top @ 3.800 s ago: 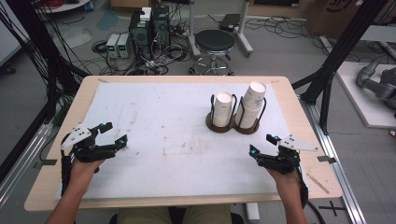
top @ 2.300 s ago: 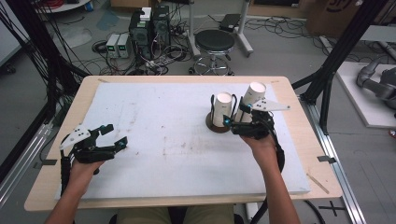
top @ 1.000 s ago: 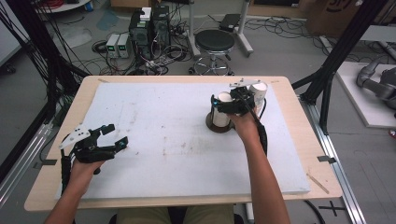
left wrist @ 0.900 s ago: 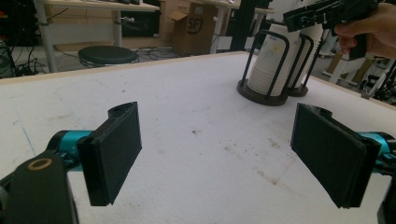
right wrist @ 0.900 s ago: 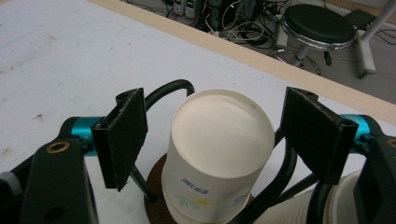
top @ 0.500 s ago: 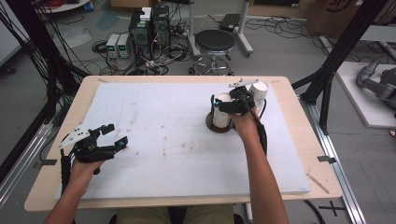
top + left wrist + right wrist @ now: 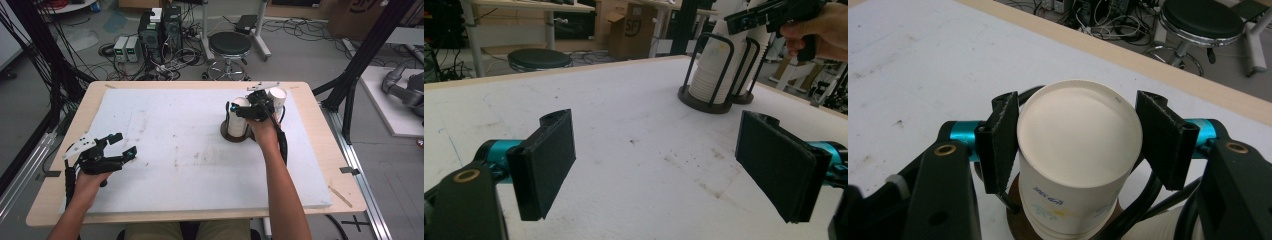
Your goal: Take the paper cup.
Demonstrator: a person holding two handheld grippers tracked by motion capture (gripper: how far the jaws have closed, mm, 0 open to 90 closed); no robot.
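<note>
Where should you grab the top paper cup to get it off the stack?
Grip the top cup by its side wall, just under the closed end. It sits upside down on the stack, so come from above, as the right gripper's fingers do.

The right gripper (image 7: 248,108) has left its start near the table's 4 o'clock edge and travelled toward 1 o'clock, arriving over the left stack of paper cups (image 7: 238,117) in the black wire holder (image 7: 226,131). Its jaws, wide apart a second ago, have just been closing, and the pads (image 7: 1000,142) now press both sides of the top cup (image 7: 1075,155).
</note>
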